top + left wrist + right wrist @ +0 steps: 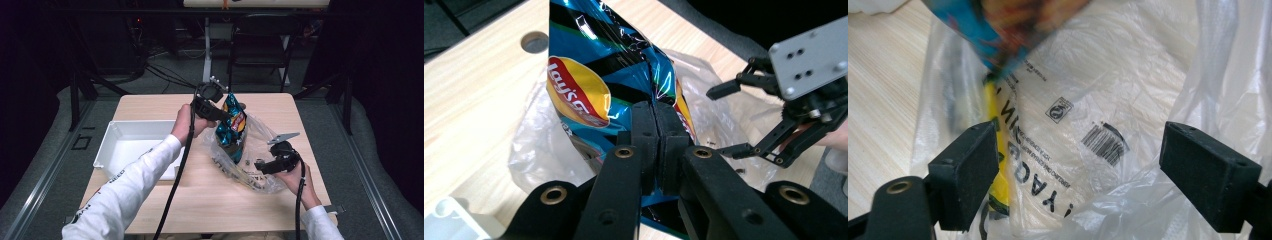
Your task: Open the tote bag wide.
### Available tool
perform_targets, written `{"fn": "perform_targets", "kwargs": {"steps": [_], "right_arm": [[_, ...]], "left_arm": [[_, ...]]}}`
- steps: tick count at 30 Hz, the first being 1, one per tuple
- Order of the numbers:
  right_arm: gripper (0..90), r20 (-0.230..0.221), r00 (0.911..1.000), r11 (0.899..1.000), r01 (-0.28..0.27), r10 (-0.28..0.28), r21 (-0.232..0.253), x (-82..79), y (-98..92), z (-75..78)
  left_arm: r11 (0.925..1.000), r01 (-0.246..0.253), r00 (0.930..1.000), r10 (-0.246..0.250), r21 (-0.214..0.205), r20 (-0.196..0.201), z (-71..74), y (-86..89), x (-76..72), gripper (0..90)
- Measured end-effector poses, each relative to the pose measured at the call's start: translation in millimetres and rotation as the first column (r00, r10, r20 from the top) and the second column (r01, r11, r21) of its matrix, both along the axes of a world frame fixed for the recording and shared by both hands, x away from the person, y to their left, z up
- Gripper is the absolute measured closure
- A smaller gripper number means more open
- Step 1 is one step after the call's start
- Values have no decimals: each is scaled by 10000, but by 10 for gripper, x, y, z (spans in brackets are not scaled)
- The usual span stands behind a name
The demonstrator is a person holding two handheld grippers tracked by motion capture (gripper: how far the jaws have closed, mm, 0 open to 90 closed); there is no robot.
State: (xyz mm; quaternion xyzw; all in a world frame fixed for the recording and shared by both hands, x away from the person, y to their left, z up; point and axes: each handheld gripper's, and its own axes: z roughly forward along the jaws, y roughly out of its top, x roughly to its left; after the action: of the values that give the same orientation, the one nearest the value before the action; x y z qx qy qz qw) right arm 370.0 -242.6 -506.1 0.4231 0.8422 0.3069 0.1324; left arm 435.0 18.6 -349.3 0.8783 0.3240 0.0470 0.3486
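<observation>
Chip bag (pixel 594 75), blue and black foil with a red-and-yellow "Lay's" badge legible in the left gripper view, held upright over the clear plastic bag (pixel 260 150) on the wooden table (pixel 200 200); left gripper (pixel 655 145) has its jaws clamped together on the foil's back seam. Right gripper (pixel 1078 170), jaws spread wide with nothing between them, sits at the plastic bag's mouth, its view adding a barcode and partly readable black print. White tray (pixel 130 145) lies left of both bags in the high view.
</observation>
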Motion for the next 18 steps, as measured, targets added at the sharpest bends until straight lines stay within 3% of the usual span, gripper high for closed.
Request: {"fn": "perform_targets", "kwargs": {"steps": [10, 11, 12, 17, 18], "right_arm": [[155, -270, 9996, 9999, 113, -117, -126, 24, -38, -52], [155, -292, 9995, 9992, 112, -123, -389, 28, -46, -46], [156, -302, 9995, 9998, 108, -113, -160, 33, -36, -74], [156, -508, 9984, 9975, 208, -243, -682, 53, -38, -115], [156, -532, 9983, 9985, 221, -248, -495, 56, -32, -130]], "left_arm": [[9998, -169, 9991, 174, -122, 382, 355, 236, -12, 893], [9996, -214, 9990, 220, -165, 385, 388, 256, -15, 894], [9996, -232, 9986, 239, -141, 462, 415, 278, -16, 894], [9993, -357, 9970, 363, -101, 680, 558, 410, -25, 894], [9992, -384, 9968, 390, -100, 691, 581, 441, -27, 894]]}}
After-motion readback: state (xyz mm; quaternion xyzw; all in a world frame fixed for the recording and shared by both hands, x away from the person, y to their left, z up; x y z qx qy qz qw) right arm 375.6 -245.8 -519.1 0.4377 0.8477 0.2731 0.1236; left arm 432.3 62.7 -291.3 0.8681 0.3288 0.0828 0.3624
